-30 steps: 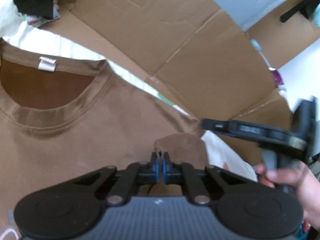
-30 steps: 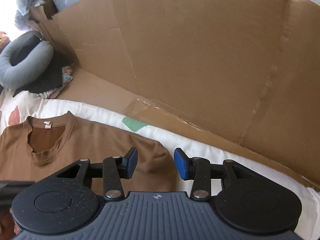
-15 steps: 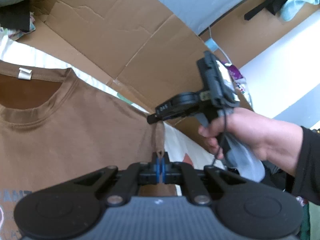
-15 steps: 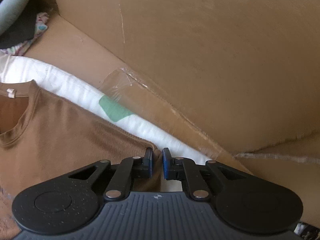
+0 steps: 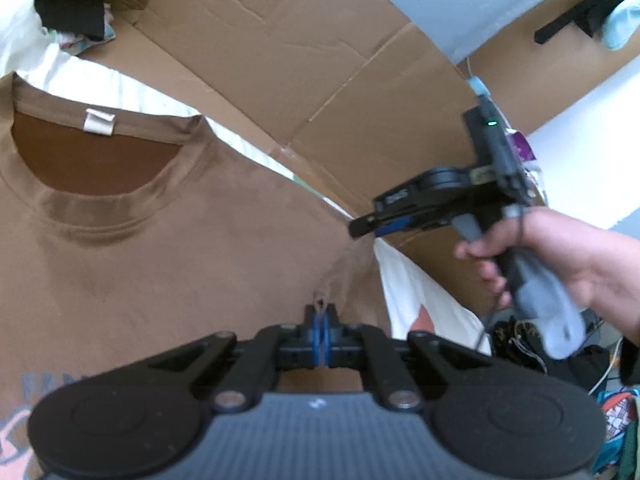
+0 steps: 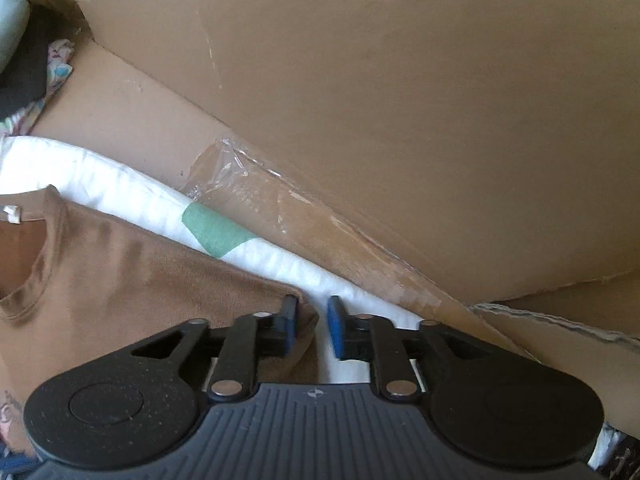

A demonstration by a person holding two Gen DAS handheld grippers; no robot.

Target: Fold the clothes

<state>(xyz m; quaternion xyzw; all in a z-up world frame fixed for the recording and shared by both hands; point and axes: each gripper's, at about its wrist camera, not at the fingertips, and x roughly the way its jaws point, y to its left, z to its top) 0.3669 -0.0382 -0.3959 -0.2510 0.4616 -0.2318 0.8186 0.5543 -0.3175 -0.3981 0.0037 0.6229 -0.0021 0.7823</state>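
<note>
A brown T-shirt point(image 5: 160, 264) lies flat, neck opening and white label toward the far left. My left gripper point(image 5: 322, 320) is shut on a pinched fold of its fabric near the right sleeve. A hand point(image 5: 560, 248) holds my right gripper point(image 5: 364, 226) just above the shirt's right shoulder edge. In the right wrist view that gripper point(image 6: 313, 322) points steeply down and its jaws are opening. The corner of the T-shirt point(image 6: 160, 280) lies between the blue pads against the left one, with a gap to the right pad.
White bedding point(image 6: 120, 188) with a green patch lies under the shirt. Cardboard sheets point(image 6: 400, 100) rise close behind it as a wall. Dark clothes point(image 5: 72, 16) are piled at the far left. Cables and clutter point(image 5: 520, 344) sit low on the right.
The right gripper moved in over the shirt's shoulder corner, tipped downward, closed almost fully, then parted again. The left gripper stayed shut on the fabric fold.
</note>
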